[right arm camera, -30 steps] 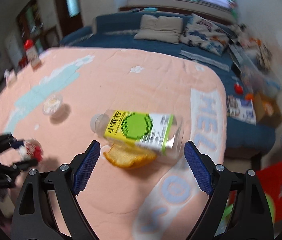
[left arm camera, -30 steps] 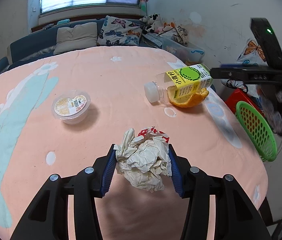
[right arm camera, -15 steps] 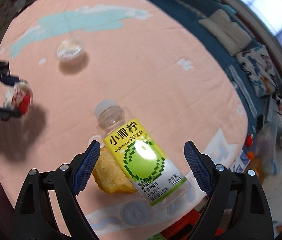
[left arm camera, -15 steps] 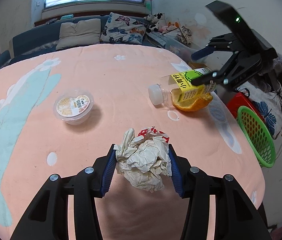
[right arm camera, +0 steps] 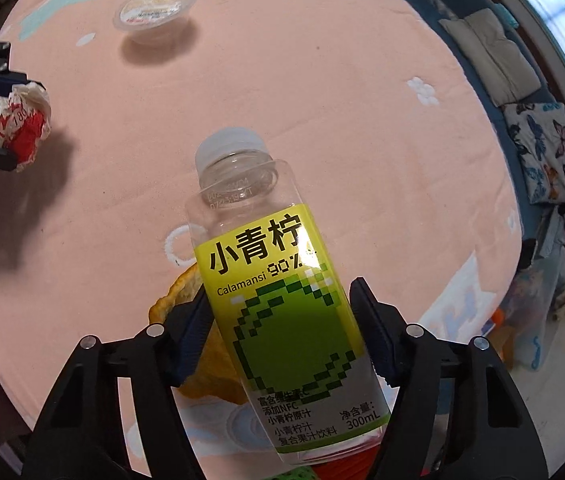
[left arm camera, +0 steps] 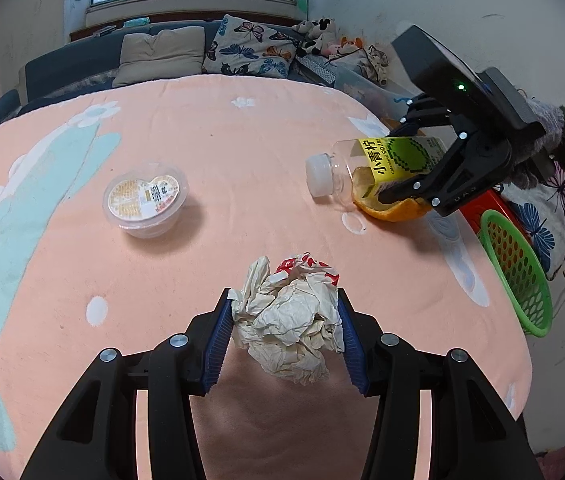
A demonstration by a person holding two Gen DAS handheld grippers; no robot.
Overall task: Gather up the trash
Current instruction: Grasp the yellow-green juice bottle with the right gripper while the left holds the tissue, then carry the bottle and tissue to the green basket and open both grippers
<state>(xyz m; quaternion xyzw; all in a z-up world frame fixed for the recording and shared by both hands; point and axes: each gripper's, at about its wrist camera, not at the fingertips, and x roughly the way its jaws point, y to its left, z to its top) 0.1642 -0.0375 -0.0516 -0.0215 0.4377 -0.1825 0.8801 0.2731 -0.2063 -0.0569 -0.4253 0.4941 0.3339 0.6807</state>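
One peach floral tablecloth (left arm camera: pixel 210 128); blue sofa (left arm camera: pixel 62 68) behind.

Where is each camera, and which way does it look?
Left wrist: sits on the left gripper, facing across the pink table; its fingers clamp a crumpled paper ball, gloved right hand visible.
Right wrist: sits on the right gripper, looking down at the juice bottle between its fingers.
Shared: bottle, paper ball, orange peel, lidded plastic cup.
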